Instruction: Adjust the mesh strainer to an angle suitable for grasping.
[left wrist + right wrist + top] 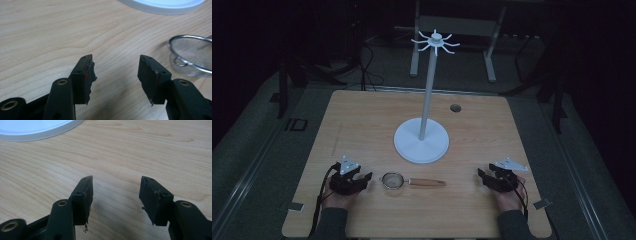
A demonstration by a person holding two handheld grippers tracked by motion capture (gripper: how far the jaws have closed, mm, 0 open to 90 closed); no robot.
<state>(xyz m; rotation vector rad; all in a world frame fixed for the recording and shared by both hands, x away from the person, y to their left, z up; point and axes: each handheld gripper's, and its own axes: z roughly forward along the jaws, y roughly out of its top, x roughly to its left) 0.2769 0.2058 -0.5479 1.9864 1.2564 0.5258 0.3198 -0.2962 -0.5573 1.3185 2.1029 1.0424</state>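
Both hands rest low on the near edge of the table [362, 120], each gripper angled inward — the left gripper [368, 178] and the right gripper [482, 175] both have jaws spread wide, nothing between them. The strainer [393, 180] lies between them, just right of the left gripper — bowl left, wooden handle [427, 182] pointing right, empty. Beyond it stands the white stand [421, 142].

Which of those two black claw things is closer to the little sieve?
The left gripper. Its open jaws sit just beside the mesh bowl of the sieve, while the right gripper lies beyond the far end of the sieve's wooden handle, with bare table between.
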